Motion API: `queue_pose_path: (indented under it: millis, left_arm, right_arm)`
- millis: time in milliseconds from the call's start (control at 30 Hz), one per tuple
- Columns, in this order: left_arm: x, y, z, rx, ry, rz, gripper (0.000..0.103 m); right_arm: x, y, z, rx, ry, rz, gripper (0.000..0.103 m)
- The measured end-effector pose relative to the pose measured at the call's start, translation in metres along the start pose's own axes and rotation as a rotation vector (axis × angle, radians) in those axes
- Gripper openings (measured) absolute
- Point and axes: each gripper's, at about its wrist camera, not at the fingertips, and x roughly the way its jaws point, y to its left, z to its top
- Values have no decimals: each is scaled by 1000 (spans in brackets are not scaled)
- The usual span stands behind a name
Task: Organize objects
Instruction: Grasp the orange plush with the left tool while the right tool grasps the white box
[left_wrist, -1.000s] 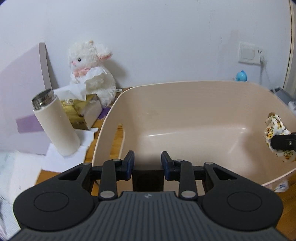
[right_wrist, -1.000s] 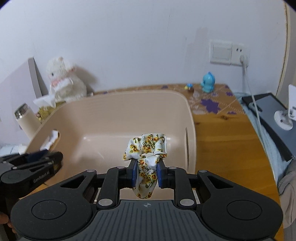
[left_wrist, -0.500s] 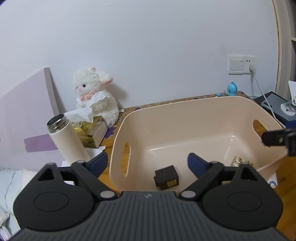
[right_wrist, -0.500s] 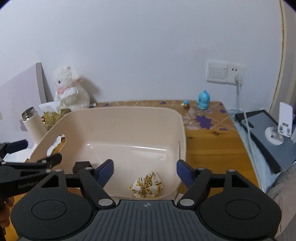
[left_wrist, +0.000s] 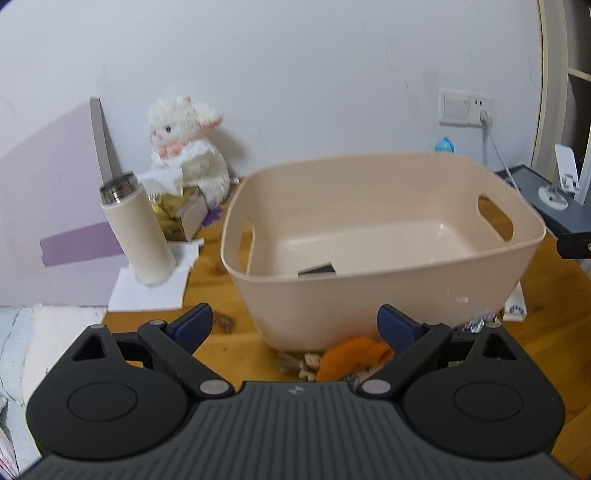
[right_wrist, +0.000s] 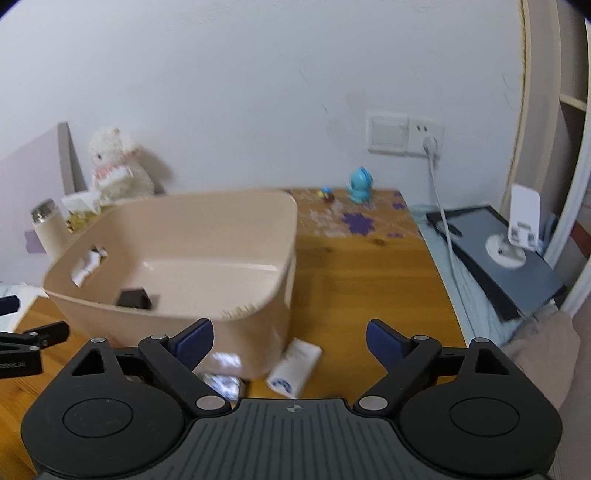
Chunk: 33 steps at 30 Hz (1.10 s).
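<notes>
My left tool (left_wrist: 294, 325) is spread wide with nothing between its blue pads, and it hangs just short of the near wall of the beige bin (left_wrist: 384, 291). Straight ahead of it, on the tabletop (left_wrist: 207, 284) against the foot of the bin, I see an orange item (left_wrist: 352, 356) lying between the two fingers' lines but forward of the pads, apart from them. Beside it to the left sit some small tan pieces (left_wrist: 304, 363) that are too blurred for me to name. Inside the bin, a small black block (left_wrist: 317, 268) rests on the floor near the front wall.

My right tool (right_wrist: 290, 338) is also fully spread and carries nothing. The bin's right front corner (right_wrist: 273, 306) sits ahead and to the left of it. On the tabletop, by that corner and just past my fingers, a white packet with blue print (right_wrist: 293, 367) lies flat, and a shiny crinkled wrapper (right_wrist: 219, 382) lies near my left pad. From this side I see the black block (right_wrist: 133, 298) in the bin's left front area. A yellow-speckled scrap (right_wrist: 238, 312) just shows over the near rim.

Off to the left stand a cream flask (left_wrist: 138, 229) on white paper and a white plush lamb (left_wrist: 184, 147) by the wall.
</notes>
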Motion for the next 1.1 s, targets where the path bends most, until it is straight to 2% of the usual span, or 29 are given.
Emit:
queue_pose_path:
  millis: [233,367,500,667,900,1033,1100]
  left_arm:
    - [25,-4,-17,4,64,23,96]
    - [38,-5,-21,-17,86,-5,96]
    - [45,-10,-25,-26,86,-34,96]
    - [52,-17,-28,-19,85,-48,96]
    - [63,-21,-31,-5,89,-34,94]
    - [65,-20,-30,-14,97,-58,71]
    - [65,-20,-30,-15,99,-70,62]
  right_arm:
    - [34,-4,-17,-2,68,-35,92]
    - [56,-2,-29,-4,104,-42,92]
    - [73,7,-43,-49,104,-80,91]
    - [86,16,-49,-66,118,-75,89]
    - [90,30,-53,-112,59,-112,82]
    - [86,30,-54,-105,48,-88,73]
    - [85,26,-54,-83,51,-53,62]
